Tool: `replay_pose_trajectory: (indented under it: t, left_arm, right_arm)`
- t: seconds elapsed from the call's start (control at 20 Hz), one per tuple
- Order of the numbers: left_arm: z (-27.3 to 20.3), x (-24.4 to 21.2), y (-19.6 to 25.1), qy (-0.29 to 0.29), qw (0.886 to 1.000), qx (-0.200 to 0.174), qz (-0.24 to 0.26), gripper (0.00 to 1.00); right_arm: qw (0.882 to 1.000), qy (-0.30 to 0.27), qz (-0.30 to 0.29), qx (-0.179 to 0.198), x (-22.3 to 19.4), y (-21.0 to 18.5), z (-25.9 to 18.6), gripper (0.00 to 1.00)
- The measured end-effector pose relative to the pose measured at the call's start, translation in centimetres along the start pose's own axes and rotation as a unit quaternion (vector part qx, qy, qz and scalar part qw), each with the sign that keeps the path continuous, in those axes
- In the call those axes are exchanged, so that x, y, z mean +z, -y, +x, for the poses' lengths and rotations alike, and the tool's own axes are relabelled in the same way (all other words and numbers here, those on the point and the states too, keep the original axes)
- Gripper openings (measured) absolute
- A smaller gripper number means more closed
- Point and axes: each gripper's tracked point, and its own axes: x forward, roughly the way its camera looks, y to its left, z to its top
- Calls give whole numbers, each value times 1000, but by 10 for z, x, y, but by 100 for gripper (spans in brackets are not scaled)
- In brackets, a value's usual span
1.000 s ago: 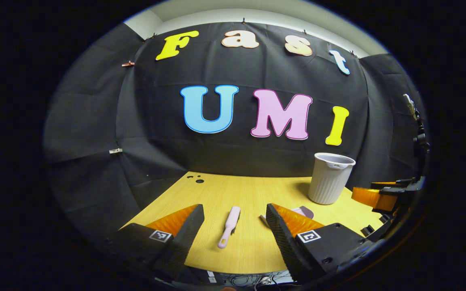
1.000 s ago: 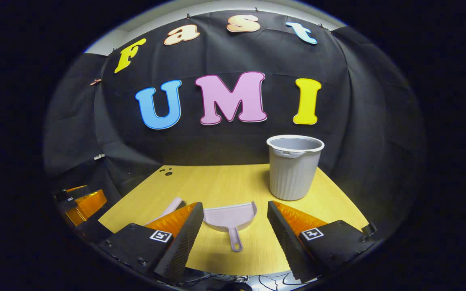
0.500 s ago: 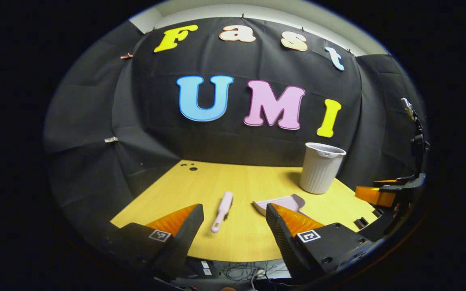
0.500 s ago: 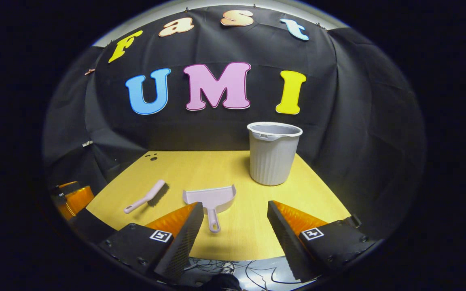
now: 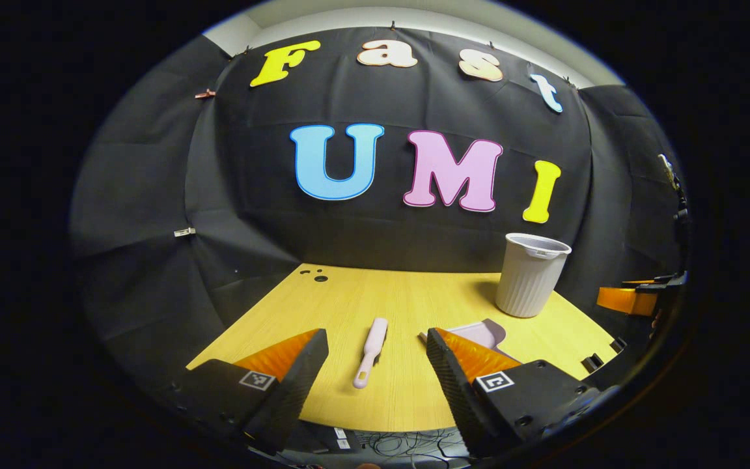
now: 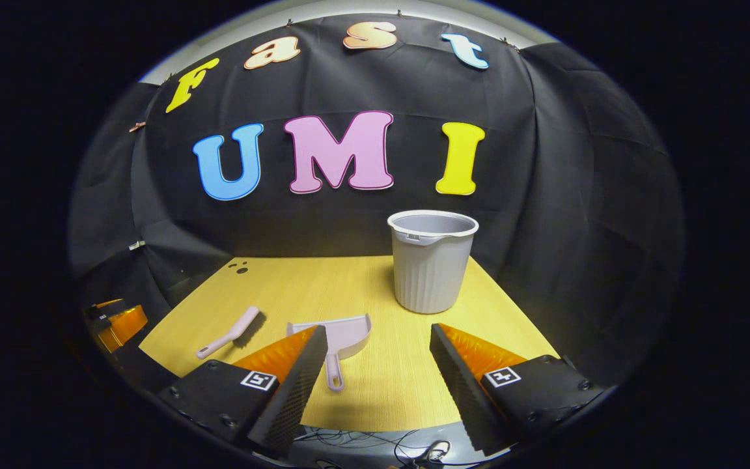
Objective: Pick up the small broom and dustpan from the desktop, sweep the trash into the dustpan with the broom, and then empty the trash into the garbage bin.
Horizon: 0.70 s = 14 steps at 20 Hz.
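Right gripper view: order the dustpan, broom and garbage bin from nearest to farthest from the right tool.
1. Dustpan: just ahead, by the right tool's left finger.
2. Broom: farther left on the desk.
3. Garbage bin: upright, toward the back.

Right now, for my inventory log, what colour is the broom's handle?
Pale pink broom, clearest in the left gripper view.

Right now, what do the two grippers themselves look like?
The left gripper and the right gripper look alike: two wedge-shaped fingers with finely textured inner faces, each on a blocky base that carries a small square black-and-white marker.
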Motion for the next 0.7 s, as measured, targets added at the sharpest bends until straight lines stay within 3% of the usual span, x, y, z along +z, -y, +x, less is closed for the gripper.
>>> replay_pose_trajectory:
  t: [0.3,0.55,0.7]
  left_arm:
    - [15,5,32,-10,999,43,-22,96]
    - [17,9,75,-18,998,53,-37,96]
    - [13,20,104,-1,999,49,-20,96]
  right_arm:
    - [999,-13,-8,39,8,35,30,99]
    - [997,-31,-13,71,8,62,41,99]
    - [995,-5,3,97,23,75,43,99]
